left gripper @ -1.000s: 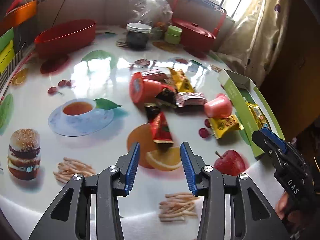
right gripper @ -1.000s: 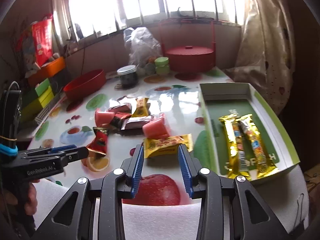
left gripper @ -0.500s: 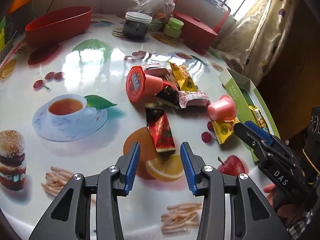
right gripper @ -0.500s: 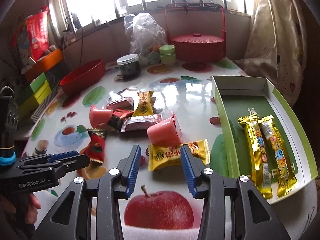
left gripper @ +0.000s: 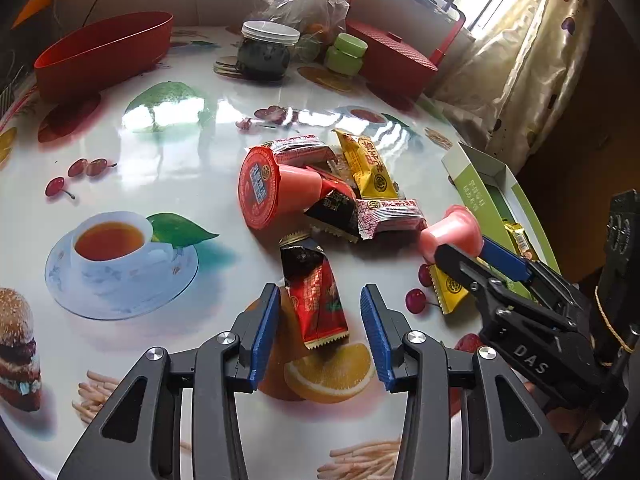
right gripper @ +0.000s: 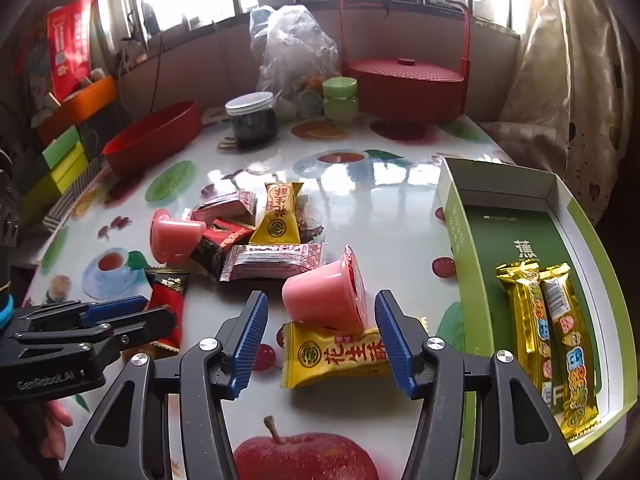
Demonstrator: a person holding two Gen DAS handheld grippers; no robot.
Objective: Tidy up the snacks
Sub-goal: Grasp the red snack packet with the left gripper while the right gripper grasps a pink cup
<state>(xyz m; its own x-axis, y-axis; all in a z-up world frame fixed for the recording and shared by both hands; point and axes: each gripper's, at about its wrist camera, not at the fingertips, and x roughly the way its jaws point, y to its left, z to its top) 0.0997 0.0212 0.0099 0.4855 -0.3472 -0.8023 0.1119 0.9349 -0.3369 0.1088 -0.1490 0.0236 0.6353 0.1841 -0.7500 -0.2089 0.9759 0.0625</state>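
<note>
Loose snacks lie on the printed table. My left gripper [left gripper: 319,304] is open, its jaws either side of the near end of a red-and-black packet [left gripper: 316,292]. My right gripper [right gripper: 320,312] is open, its jaws flanking a pink jelly cup [right gripper: 326,294] on its side and a yellow peanut-candy packet [right gripper: 334,354] just below it. A second pink cup [right gripper: 174,236], a yellow packet [right gripper: 280,214] and pink-white packets [right gripper: 272,262] lie in a pile beyond. The green box [right gripper: 460,220] at the right holds two gold bars [right gripper: 548,340].
At the back stand a red oval bowl [left gripper: 100,54], a dark jar with a white lid [left gripper: 264,54], a green jar [left gripper: 345,56], a plastic bag [right gripper: 294,48] and a red lidded basket [right gripper: 404,80]. A curtain hangs at the right.
Both grippers have moved forward and lower toward the snacks. The left now straddles the red-and-black packet; the right has closed in on the pink cup and yellow packet.
</note>
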